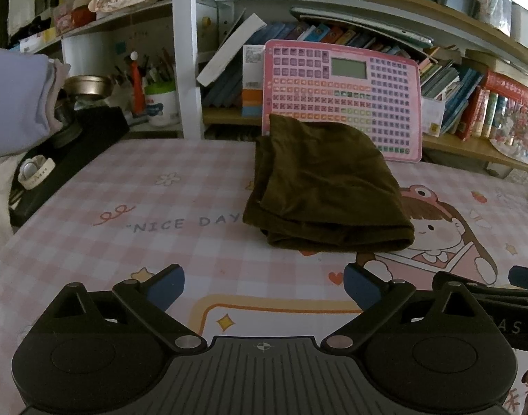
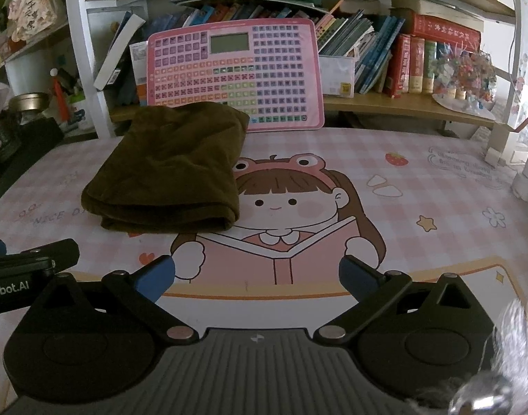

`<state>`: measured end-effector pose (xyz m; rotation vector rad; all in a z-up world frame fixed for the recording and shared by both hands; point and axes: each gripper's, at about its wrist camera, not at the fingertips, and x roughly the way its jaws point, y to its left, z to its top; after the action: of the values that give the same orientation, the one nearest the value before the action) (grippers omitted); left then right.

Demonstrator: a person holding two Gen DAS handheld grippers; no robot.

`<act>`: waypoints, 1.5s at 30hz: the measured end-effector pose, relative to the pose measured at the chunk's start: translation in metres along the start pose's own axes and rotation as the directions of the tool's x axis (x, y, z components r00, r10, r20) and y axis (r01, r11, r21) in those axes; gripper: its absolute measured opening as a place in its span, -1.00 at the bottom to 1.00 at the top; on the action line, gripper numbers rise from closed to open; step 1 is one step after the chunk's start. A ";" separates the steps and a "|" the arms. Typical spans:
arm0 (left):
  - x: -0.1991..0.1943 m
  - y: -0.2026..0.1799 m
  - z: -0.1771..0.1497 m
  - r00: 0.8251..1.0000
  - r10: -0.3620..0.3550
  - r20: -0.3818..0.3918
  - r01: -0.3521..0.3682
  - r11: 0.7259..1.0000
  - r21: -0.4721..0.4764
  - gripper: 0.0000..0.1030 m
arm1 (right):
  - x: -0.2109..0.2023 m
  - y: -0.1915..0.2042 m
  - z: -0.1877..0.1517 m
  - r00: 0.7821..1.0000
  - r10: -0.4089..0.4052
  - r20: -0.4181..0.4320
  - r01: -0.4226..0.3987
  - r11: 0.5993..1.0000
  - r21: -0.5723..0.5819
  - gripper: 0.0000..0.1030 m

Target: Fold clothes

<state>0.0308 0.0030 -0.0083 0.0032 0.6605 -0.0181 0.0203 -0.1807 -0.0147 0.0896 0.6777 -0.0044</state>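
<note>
A dark olive-brown garment [image 1: 324, 186] lies folded into a compact bundle on the pink checked table mat [image 1: 125, 242]. It also shows in the right wrist view [image 2: 170, 169], left of centre. My left gripper [image 1: 264, 287] is open and empty, above the mat, short of the garment's near edge. My right gripper [image 2: 257, 276] is open and empty, above the cartoon girl print, to the right of the garment. Each gripper shows at the edge of the other's view.
A pink keyboard-like board [image 1: 343, 97] leans against the bookshelf [image 2: 402, 103] behind the garment. A black object with a white band [image 1: 35, 173] and folded pale clothes [image 1: 18, 103] sit at the left. A flower ornament [image 2: 464, 76] stands on the shelf at the right.
</note>
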 end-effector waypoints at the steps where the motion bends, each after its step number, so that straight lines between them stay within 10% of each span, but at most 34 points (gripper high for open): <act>1: 0.000 0.000 0.000 1.000 0.000 -0.001 0.000 1.000 0.001 0.94 | 0.000 0.000 0.000 1.000 0.000 0.000 0.000 1.000 0.000 0.98; 45: 0.007 -0.002 -0.001 1.000 0.008 -0.022 -0.009 1.000 -0.001 0.94 | 0.007 -0.003 -0.001 1.000 0.004 -0.019 -0.004 1.000 0.006 0.98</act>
<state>0.0353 0.0005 -0.0131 0.0051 0.6829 -0.0095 0.0253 -0.1833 -0.0202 0.0969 0.6963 -0.0015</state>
